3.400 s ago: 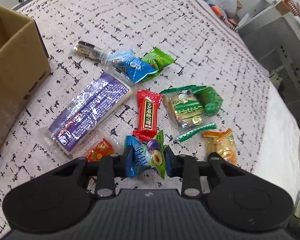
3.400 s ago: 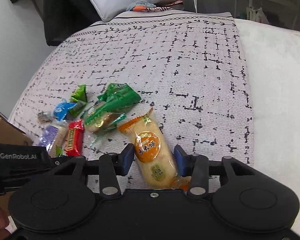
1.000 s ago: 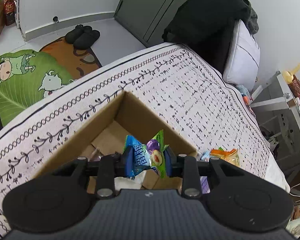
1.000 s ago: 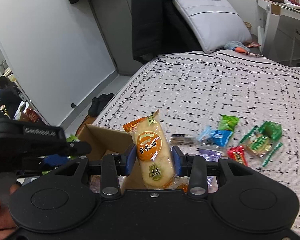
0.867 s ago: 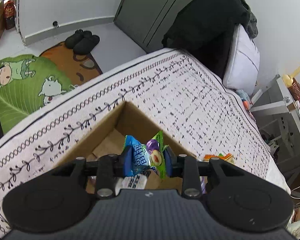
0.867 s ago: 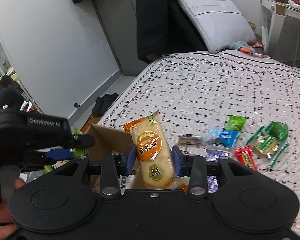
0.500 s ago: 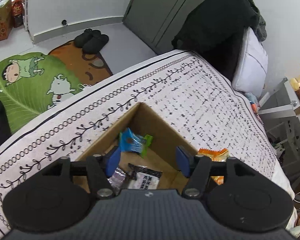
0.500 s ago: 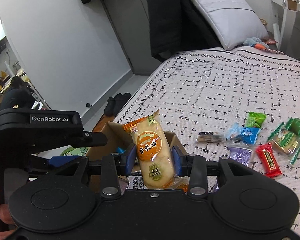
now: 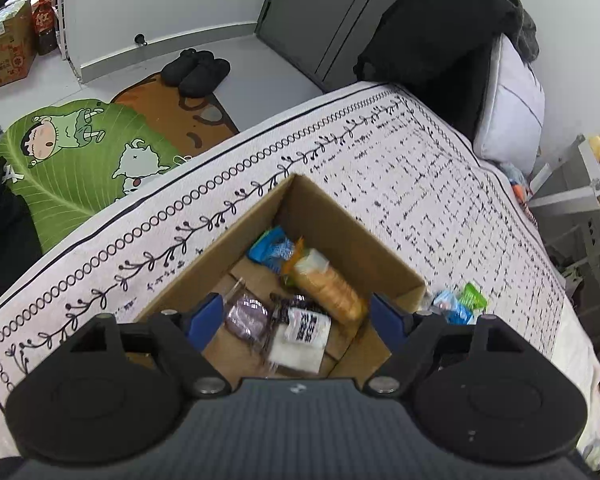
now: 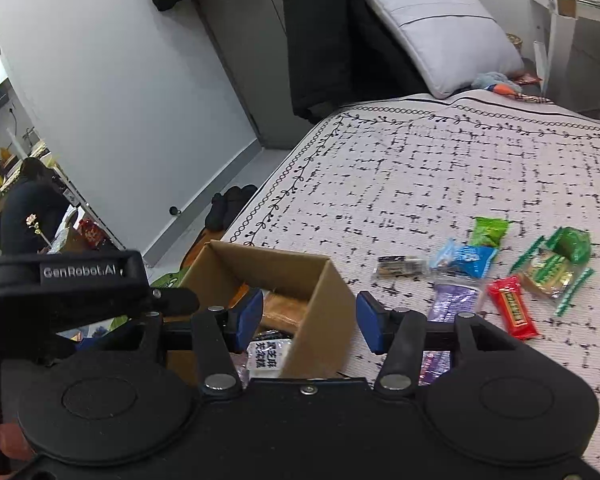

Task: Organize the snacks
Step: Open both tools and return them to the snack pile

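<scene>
Left wrist view: left claw (image 9: 296, 322) now spread and empty over the cardboard box (image 9: 352, 240); blue packet (image 9: 272, 246) and rice cracker (image 9: 324, 284) lie inside at frame centre (both freshly dropped).

Right wrist view: right claw (image 10: 308, 322) likewise empty and wide; remaining snacks (image 10: 512, 306) wait right of centre on the bed (image 10: 420, 168).

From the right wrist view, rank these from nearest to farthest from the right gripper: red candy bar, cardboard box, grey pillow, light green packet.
1. Cardboard box: directly between the open fingers of the right gripper.
2. Red candy bar: on the bedspread, to the right.
3. Light green packet: farther back on the right.
4. Grey pillow: at the head of the bed.
</scene>
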A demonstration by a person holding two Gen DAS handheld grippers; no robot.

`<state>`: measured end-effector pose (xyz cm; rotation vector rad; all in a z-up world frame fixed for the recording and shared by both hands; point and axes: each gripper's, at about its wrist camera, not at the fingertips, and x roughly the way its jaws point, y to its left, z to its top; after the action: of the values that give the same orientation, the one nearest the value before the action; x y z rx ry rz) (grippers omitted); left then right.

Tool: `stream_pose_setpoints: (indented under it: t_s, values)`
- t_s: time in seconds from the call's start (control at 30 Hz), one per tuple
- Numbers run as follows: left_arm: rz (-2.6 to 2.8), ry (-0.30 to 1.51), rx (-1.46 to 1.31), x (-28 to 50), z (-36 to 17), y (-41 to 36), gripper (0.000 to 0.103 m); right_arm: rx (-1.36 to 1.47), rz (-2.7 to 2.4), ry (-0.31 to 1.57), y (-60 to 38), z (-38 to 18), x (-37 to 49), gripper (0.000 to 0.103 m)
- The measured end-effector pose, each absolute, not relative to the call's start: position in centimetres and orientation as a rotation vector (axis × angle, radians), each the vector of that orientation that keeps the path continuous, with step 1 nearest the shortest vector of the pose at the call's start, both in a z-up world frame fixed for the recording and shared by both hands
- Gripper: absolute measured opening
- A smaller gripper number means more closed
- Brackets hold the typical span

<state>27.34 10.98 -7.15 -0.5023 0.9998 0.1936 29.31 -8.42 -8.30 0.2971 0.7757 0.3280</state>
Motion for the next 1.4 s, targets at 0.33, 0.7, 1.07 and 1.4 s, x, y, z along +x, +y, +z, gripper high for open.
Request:
stream_pose_setpoints:
  t_s: [0.33, 0.7, 1.07, 1.4]
  values:
    - [0.171, 1.0, -0.465, 26.0, -6.2, 8.3, 0.09, 0.222, 0.309, 0.801, -12.6, -7.7, 27.8, 0.062]
    - [0.151, 0.958, -0.434, 25.0, -5.5, 4.3, 0.103, 0.245, 0.281, 0.789, -17.7, -7.1, 26.6, 0.082]
    - [0.132, 1.017, -0.411, 25.0, -6.7, 0.5, 0.103, 0.363, 0.221, 0.809, -23.1, -8.3, 27.0, 0.085]
    - [0.081, 1.015, -0.347, 25.5, -7.8, -3.5, 0.102, 0.446, 0.23, 0.867, -24.9, -10.7, 27.5, 0.076]
